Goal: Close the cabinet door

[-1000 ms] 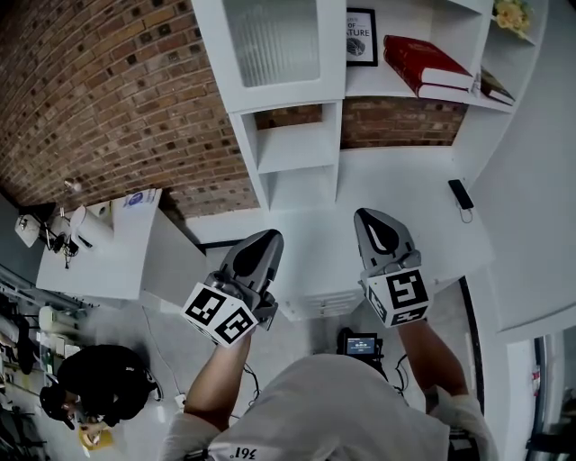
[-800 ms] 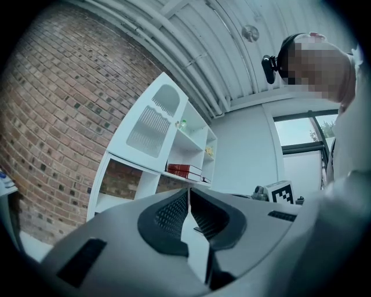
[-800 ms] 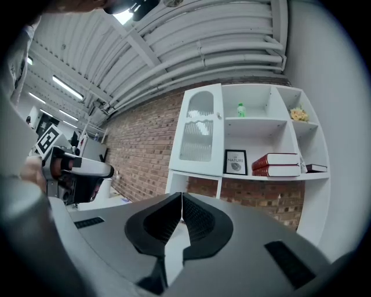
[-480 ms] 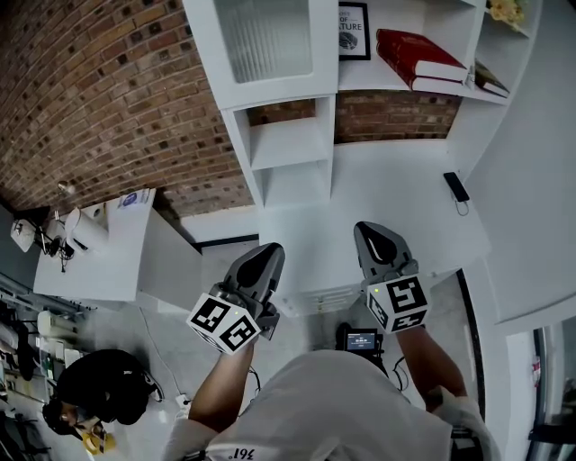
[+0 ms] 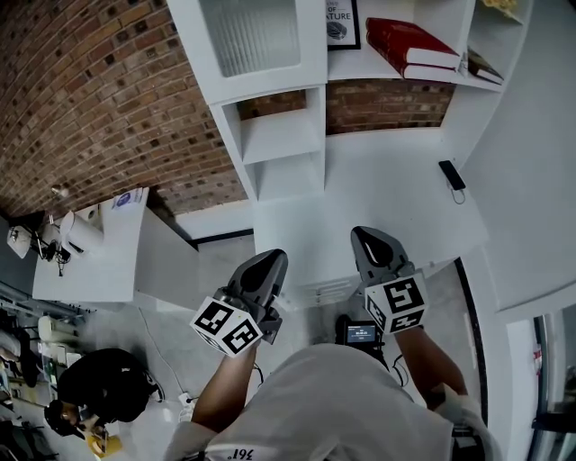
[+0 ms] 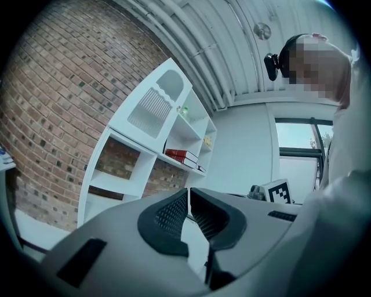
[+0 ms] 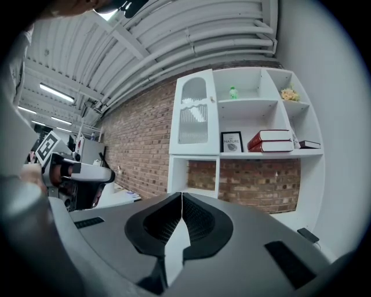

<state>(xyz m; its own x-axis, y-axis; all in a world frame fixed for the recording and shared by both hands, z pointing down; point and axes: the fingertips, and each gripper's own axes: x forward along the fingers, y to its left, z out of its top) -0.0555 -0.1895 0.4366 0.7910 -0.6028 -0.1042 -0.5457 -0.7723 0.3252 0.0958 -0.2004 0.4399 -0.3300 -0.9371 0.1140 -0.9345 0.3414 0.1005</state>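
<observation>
The person holds both tongs out low in front of the body, side by side and apart. The left gripper [image 5: 268, 261] has its jaws pressed together with nothing between them, and the right gripper [image 5: 372, 239] is the same, pads meeting edge to edge and empty. Below and between them, on the floor, lies a small lit screen [image 5: 360, 334]. Off to the near left another person [image 5: 103, 387] bends over by a side table [image 5: 99, 261].

Just beyond the jaw tips runs a white counter [image 5: 387, 198], with a slim black handset [image 5: 451, 175] lying towards its right end. Behind it rises the white shelf unit [image 5: 279, 149]. The cabinet door [image 5: 252, 36], with its ribbed glass panel, sits at the upper left of that unit, well beyond both tongs and touched by neither; it looks to lie flush with the front. To its right stand a framed print [image 5: 340, 22] and two red books [image 5: 409, 45]. A brick wall [image 5: 90, 108] backs it all.
</observation>
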